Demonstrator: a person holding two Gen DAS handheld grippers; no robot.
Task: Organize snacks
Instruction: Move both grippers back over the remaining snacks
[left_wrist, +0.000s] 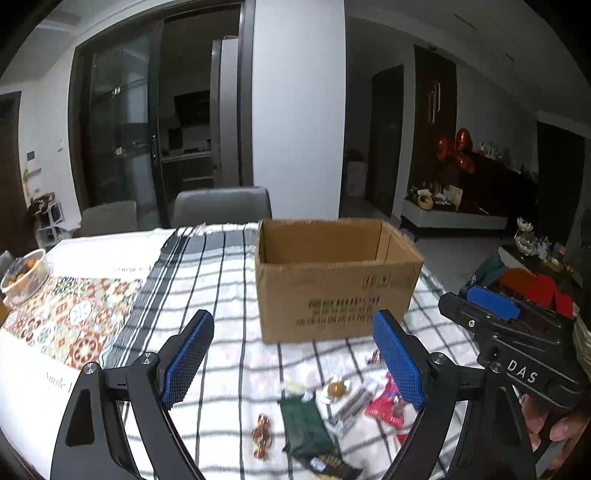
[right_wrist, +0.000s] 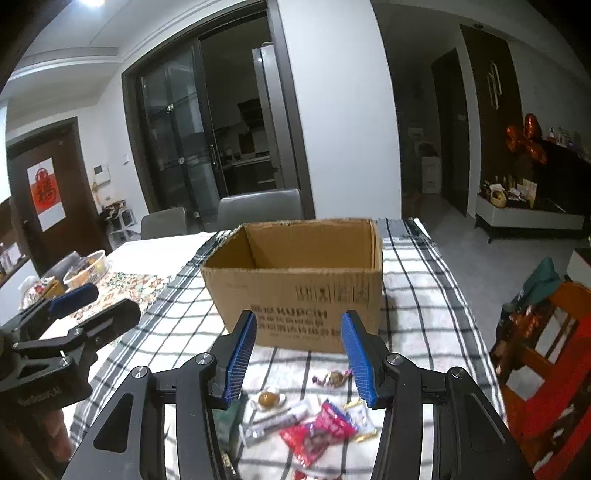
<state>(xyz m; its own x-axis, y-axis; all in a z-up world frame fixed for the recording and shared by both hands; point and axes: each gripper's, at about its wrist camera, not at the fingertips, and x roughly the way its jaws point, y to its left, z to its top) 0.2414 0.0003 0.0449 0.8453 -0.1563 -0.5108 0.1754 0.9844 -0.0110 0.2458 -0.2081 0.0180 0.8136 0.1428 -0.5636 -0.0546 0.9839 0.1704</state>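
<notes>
An open, empty-looking cardboard box (left_wrist: 332, 288) (right_wrist: 295, 291) stands on the checked tablecloth (left_wrist: 221, 280). Loose snacks lie in front of it: a dark green packet (left_wrist: 304, 424), a red packet (left_wrist: 386, 404) (right_wrist: 317, 430), a round amber candy (left_wrist: 336, 389) (right_wrist: 267, 400), white stick packets (right_wrist: 277, 419) and small red-gold candies (left_wrist: 262, 435). My left gripper (left_wrist: 295, 354) hangs open above the snacks, nothing between its blue pads. Just right of it, my right gripper (right_wrist: 299, 358) is open too, above the red packet and a wrapped candy (right_wrist: 334, 378), holding nothing.
A bowl of food (left_wrist: 26, 273) sits at the table's far left on a patterned mat (left_wrist: 74, 317). Two grey chairs (left_wrist: 221, 206) stand behind the table. A red-orange wooden chair (right_wrist: 546, 369) is close to the table's right edge.
</notes>
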